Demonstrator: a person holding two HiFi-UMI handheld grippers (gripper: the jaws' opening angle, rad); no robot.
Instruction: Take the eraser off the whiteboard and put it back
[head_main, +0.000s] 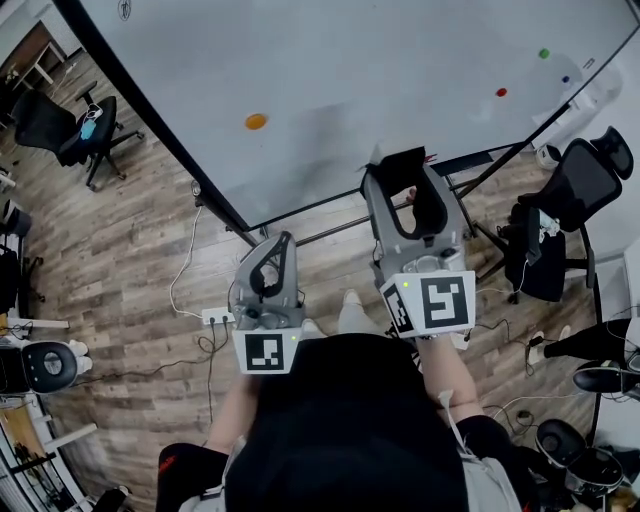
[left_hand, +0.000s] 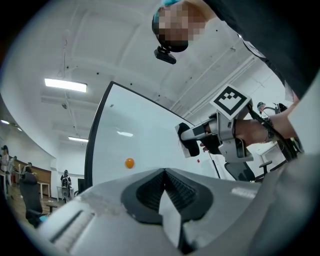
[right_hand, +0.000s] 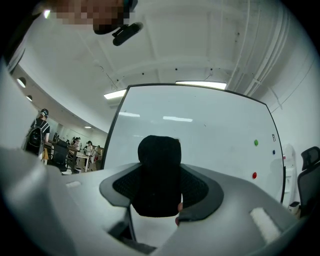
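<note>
Black eraser (right_hand: 159, 155) clamped upright in right tongs (right_hand: 160, 189), near the whiteboard (head_main: 350, 90) at twelve o'clock — probably poised for putting back. Left tongs (left_hand: 165, 192) closed, empty, idle at nine o'clock.

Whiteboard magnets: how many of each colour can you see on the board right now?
orange magnet: 1
green magnet: 1
red magnet: 1
blue magnet: 1
Total: 4
</note>
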